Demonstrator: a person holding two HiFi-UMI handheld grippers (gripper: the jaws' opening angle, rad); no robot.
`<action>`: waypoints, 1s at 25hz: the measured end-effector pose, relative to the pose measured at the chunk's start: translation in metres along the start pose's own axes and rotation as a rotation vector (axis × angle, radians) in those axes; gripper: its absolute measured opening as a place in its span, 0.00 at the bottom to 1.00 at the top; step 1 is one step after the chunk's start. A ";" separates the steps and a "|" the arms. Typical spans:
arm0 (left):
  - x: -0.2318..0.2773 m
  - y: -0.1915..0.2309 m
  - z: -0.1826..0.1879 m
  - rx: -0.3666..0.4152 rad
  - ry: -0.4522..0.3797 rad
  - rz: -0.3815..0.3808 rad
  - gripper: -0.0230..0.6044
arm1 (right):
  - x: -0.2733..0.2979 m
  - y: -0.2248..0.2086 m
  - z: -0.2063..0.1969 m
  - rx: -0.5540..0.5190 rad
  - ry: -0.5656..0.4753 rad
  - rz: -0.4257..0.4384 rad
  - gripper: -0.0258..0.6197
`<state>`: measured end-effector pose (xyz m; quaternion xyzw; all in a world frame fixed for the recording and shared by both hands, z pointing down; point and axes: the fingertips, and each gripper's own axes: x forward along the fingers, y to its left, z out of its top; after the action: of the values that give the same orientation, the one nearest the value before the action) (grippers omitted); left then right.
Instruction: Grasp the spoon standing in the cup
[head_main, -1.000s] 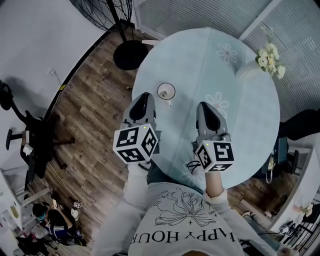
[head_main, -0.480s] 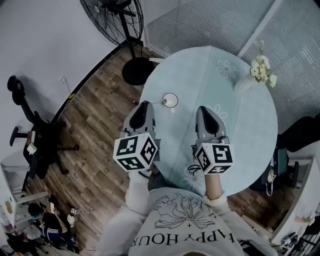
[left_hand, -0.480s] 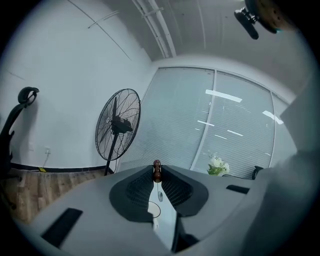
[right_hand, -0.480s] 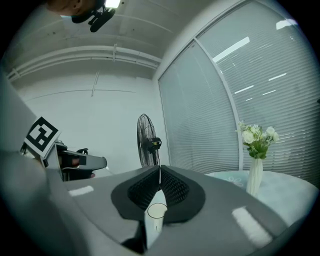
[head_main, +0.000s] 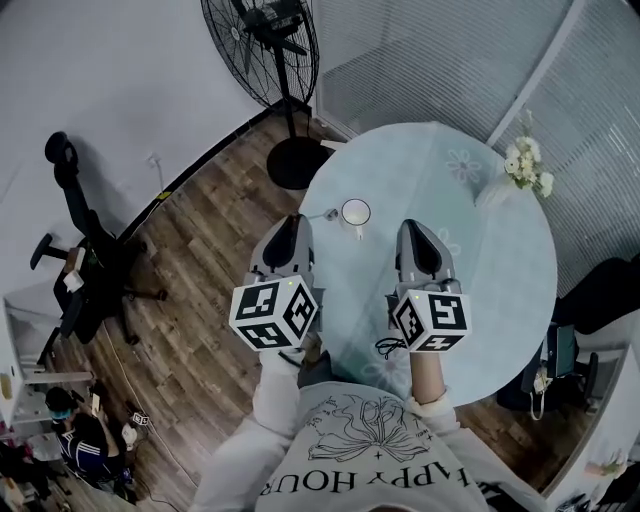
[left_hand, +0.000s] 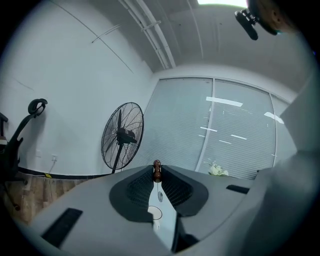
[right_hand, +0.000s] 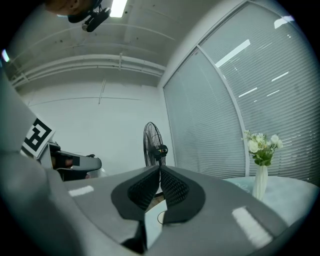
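on the table, cup now sits between left tongs and right tongs.

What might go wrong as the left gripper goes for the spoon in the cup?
1. The left gripper has its jaws only narrowly apart. Unless they widen, they will likely knock the spoon rather than straddle its handle.
2. The cup stands near the edge of the table, on the left gripper's side. A sideways push on the spoon might tip the cup or slide it toward that edge.
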<state>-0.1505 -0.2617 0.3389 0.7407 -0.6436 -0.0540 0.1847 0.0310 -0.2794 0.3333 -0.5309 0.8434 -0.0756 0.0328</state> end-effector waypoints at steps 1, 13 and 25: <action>-0.004 0.000 0.002 0.001 -0.007 0.004 0.12 | -0.001 0.003 0.002 -0.001 -0.004 0.006 0.07; -0.041 0.006 0.021 0.015 -0.059 0.028 0.12 | -0.010 0.029 0.014 -0.011 -0.029 0.057 0.07; -0.053 0.007 0.027 0.013 -0.077 0.034 0.12 | -0.015 0.036 0.018 -0.015 -0.037 0.068 0.07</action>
<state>-0.1742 -0.2163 0.3084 0.7283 -0.6630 -0.0751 0.1561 0.0076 -0.2521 0.3092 -0.5036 0.8607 -0.0581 0.0469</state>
